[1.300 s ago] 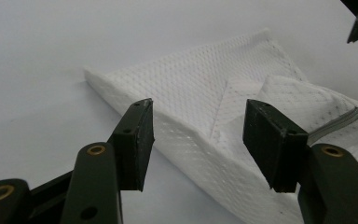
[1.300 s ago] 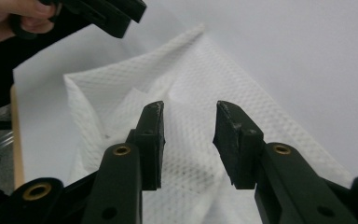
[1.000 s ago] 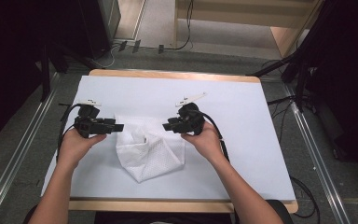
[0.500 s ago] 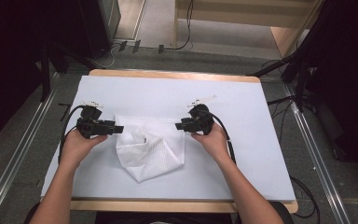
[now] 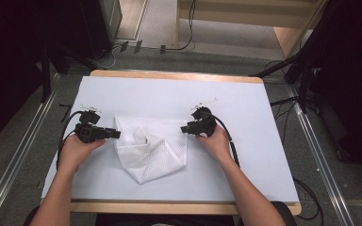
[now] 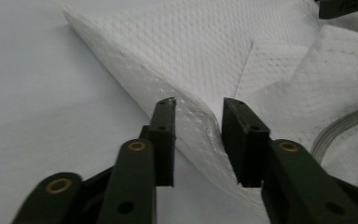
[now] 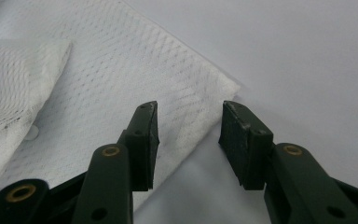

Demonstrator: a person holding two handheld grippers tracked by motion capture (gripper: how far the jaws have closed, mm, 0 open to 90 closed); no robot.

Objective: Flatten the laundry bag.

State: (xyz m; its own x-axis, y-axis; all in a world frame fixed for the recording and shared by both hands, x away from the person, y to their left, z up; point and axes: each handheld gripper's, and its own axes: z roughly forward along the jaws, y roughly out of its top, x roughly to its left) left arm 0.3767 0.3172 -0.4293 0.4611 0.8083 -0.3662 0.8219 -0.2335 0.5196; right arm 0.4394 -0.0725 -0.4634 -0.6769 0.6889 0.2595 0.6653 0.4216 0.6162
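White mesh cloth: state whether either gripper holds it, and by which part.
Nothing is held yet. The left gripper has been closing, straddling the white mesh cloth at its raised folded edge without pinching; the right gripper has been opening, straddling a corner.

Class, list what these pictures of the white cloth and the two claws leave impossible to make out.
- High view: the left claw tips are too small to show any contact with the white cloth.
- Left gripper view: the cloth's raised fold hides what lies beneath it.
- Right gripper view: the cloth's far side is cut off by the frame edges; right claw near its corner.
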